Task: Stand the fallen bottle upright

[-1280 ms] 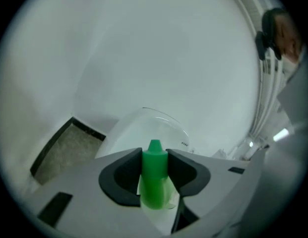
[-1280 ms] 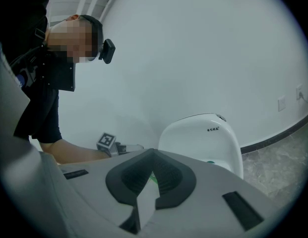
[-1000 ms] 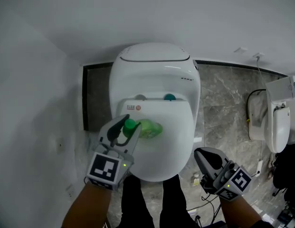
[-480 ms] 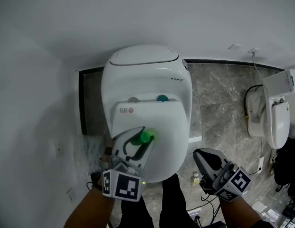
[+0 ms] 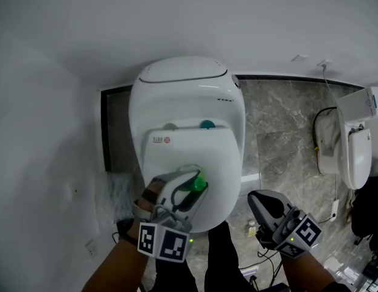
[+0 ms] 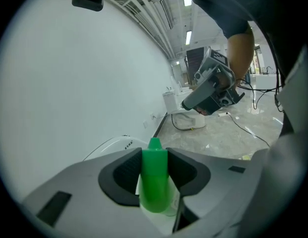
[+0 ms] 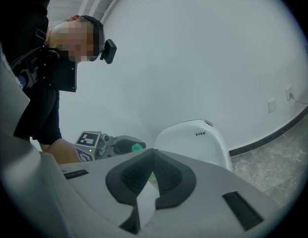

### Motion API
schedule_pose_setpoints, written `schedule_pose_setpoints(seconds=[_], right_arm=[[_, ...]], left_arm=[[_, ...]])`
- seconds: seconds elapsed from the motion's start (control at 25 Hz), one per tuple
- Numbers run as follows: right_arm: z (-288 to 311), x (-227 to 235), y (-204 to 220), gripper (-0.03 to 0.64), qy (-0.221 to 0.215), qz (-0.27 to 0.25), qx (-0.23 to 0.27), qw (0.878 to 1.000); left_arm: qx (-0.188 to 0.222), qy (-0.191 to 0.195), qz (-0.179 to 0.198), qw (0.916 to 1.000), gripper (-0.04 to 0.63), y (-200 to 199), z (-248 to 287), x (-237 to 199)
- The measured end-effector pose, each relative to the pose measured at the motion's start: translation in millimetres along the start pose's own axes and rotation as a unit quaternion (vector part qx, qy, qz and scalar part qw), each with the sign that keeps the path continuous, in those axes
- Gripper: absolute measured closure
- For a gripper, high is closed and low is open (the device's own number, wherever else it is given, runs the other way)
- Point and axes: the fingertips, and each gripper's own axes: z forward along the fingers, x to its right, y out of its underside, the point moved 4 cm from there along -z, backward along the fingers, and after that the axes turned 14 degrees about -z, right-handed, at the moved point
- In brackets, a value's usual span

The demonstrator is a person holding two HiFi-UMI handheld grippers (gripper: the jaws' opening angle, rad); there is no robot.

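Note:
A small bottle with a green cap (image 5: pixel 200 182) is over the front part of the white toilet lid (image 5: pixel 195 145). My left gripper (image 5: pixel 192 185) is shut on it, both pads pressing the cap (image 6: pixel 154 165). In the left gripper view the cap points up and the pale body below is mostly hidden by the jaws. My right gripper (image 5: pixel 262 203) hangs to the right of the toilet over the floor, shut with nothing in it (image 7: pixel 153 155). From the right gripper view I see the left gripper (image 7: pixel 128 146) with the green cap (image 7: pixel 138 147).
The toilet's tank (image 5: pixel 185 87) stands against the white wall. A second white fixture (image 5: pixel 353 157) with a cable (image 5: pixel 322 123) is at the far right on the grey marble floor. A small item (image 5: pixel 252 229) lies on the floor by the toilet's base.
The left gripper has drawn back toward the lid's near edge and rolled, so the bottle went from lying sideways to cap up. The right gripper has barely moved.

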Motion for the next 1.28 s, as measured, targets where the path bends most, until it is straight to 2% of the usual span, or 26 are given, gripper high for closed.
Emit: schedule_pose_setpoints(seconds=[0.12,0.28,0.4,0.48,0.56,0.88,1.0,1.12,1.28], right_arm=[[0.1,-2.3,-1.0,0.606,-0.002,-0.001,-0.001,1.0],[-1.3,-5.4,-4.6,0.606,0.0,-0.005,0.003,1.0],[-3.3,-9.8,-5.1,0.606,0.002,-0.007,0.004,1.0],[-3.0,-12.9,-9.2,0.606,0.003,-0.008,0.004,1.0],[-4.2,-17.3,-16.2,0.606,0.005,-0.008,0.002,1.0],[-21.8,-32.3,-64.4,0.606,0.018,-0.041,0.015,0.999],[-35.5,-44.1,-104.0,0.606,0.023,-0.059,0.023,0.998],[-53.3,-63.0,-157.7,0.606,0.018,-0.074,0.036,0.996],[-69.6,-100.4,-231.2,0.606,0.011,-0.093,0.058,0.994]], left_arm=[[-0.003,0.009,-0.032,0.9994,0.411,4.4,-2.5,-2.2],[-0.01,0.014,-0.052,0.9985,0.386,9.3,-3.1,2.0],[-0.01,0.016,-0.068,0.9975,0.349,9.3,-4.3,2.2],[-0.006,0.02,-0.082,0.9964,0.292,4.7,-8.1,-1.7],[-0.003,0.02,-0.094,0.9954,0.263,-0.8,-16.6,-6.3],[-0.013,-0.012,-0.101,0.9948,0.259,-20.9,-89.2,-23.4],[0.026,-0.019,-0.122,0.9921,0.261,-50.8,-131.6,-31.2],[0.08,-0.019,-0.169,0.9822,0.307,-97.2,-183.1,-41.3],[0.135,-0.015,-0.249,0.9588,0.395,-152.3,-259.0,-58.3]])
